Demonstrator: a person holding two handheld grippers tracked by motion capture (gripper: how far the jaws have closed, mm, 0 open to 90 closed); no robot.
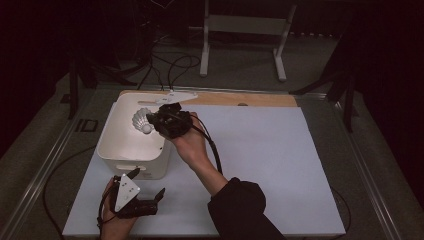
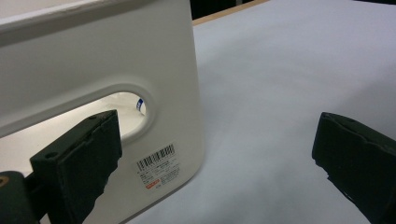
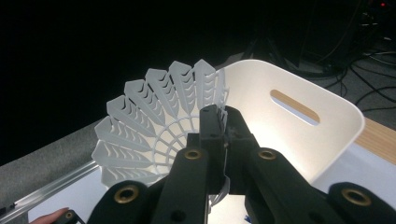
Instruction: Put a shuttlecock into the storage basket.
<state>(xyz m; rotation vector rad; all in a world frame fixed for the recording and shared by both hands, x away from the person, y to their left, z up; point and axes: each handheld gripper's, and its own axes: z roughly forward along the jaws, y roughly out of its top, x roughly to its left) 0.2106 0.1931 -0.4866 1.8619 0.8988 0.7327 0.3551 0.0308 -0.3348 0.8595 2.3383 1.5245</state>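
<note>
Shuttlecock [image 1: 142, 121] of white plastic hangs over the open top of the white bin [image 1: 116, 150], toward its far right corner, clamped by the right gripper [image 1: 152, 121]. In the right gripper view the two black jaws meet tight on the rim of the shuttlecock's [image 3: 154, 126] skirt, whose ribbed vanes fan out to the left, with the bin's [image 3: 299, 140] inner wall and slotted handle behind. Its cork end seems to point down into the bin, though the high view is too small to be sure. The left gripper [image 1: 147, 189] rests just in front of the bin's near wall, its jaws spread wide with nothing between them; one jaw sits beside the bin's [image 2: 93, 60] handle cutout and barcode label [image 2: 158, 164].
</note>
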